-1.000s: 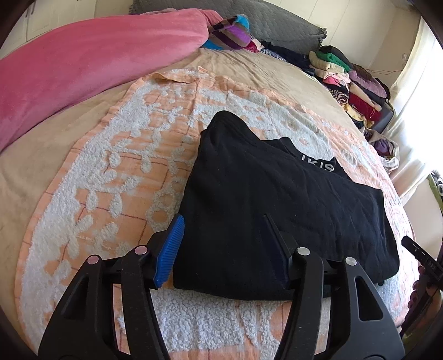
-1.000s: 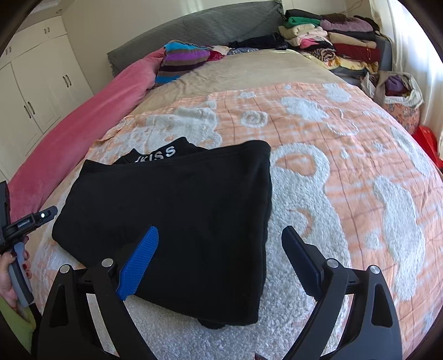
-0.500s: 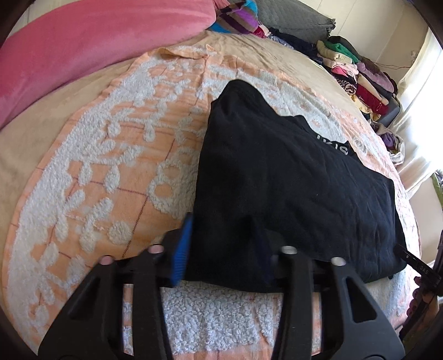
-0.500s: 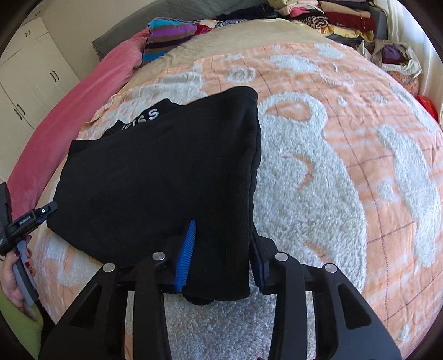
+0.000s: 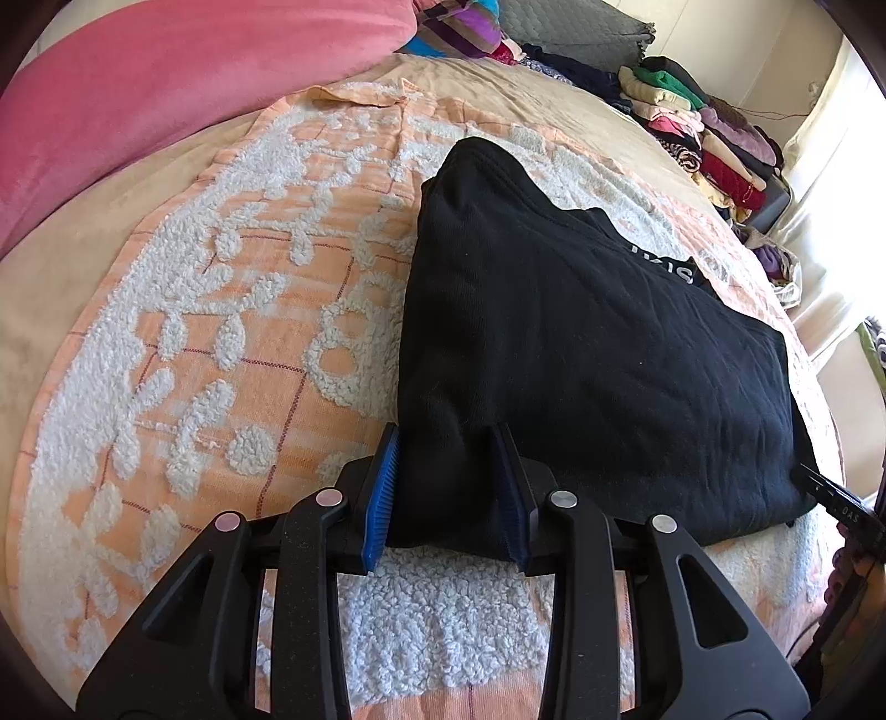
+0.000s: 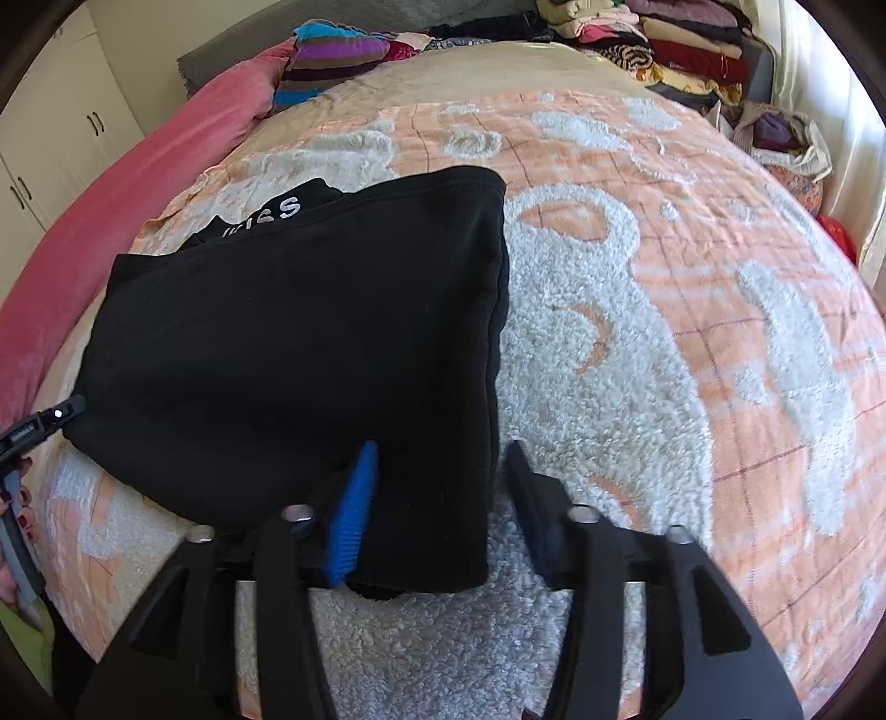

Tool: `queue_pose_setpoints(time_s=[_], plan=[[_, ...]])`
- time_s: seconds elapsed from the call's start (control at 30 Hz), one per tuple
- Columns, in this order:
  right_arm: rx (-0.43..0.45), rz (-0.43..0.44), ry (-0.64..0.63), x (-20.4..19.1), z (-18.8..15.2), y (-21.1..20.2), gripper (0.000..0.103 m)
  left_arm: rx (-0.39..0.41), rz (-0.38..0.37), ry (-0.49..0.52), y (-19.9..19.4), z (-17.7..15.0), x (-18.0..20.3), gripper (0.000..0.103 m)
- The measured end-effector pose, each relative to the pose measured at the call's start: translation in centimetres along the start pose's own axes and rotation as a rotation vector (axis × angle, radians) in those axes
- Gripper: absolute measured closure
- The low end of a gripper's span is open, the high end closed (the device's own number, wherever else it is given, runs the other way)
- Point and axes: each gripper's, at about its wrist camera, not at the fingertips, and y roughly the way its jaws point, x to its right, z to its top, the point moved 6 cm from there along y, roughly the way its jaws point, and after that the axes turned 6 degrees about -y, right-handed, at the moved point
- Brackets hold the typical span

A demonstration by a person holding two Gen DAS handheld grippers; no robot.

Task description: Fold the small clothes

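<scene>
A folded black garment [image 5: 554, 332] with white lettering at its far edge lies flat on an orange and white blanket [image 5: 221, 343]. My left gripper [image 5: 446, 443] is shut on the garment's near left corner, and the cloth bunches between its pads. In the right wrist view the same garment [image 6: 304, 332] has its near right corner between the fingers of my right gripper [image 6: 441, 451]. Those jaws are opening: the blue pad [image 6: 354, 498] touches the cloth, while the dark pad [image 6: 526, 498] stands clear of it.
A pink duvet [image 5: 138, 94] runs along the left of the bed. Stacks of folded clothes [image 6: 664, 44] and a striped bundle [image 6: 332, 61] sit at the head. A full bag [image 6: 786, 138] stands at the right, white cupboards [image 6: 55, 138] at the left.
Both grippers came down onto the garment's near edge. The left one closed on its corner and stayed closed. The right one closed on its corner, then spread apart again.
</scene>
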Motion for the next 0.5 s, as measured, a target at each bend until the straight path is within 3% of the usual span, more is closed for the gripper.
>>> queue_pose_setpoints(time_s=[0.1, 0.3, 0.5], plan=[[0.036, 0.004, 0.005, -0.2, 0.5, -0.8, 0.045, 0.009, -0.003, 0.015, -0.8, 0.2, 0.1, 0.074], [0.133, -0.009, -0.026, -1.4, 2.3, -3.5, 0.025, 0.04, -0.011, 0.007, -2.5, 1.4, -0.1, 0.069], [0.204, -0.016, -0.049, -1.9, 4.2, -5.9, 0.024, 0.078, 0.001, -0.007, -4.4, 2.5, -0.3, 0.059]])
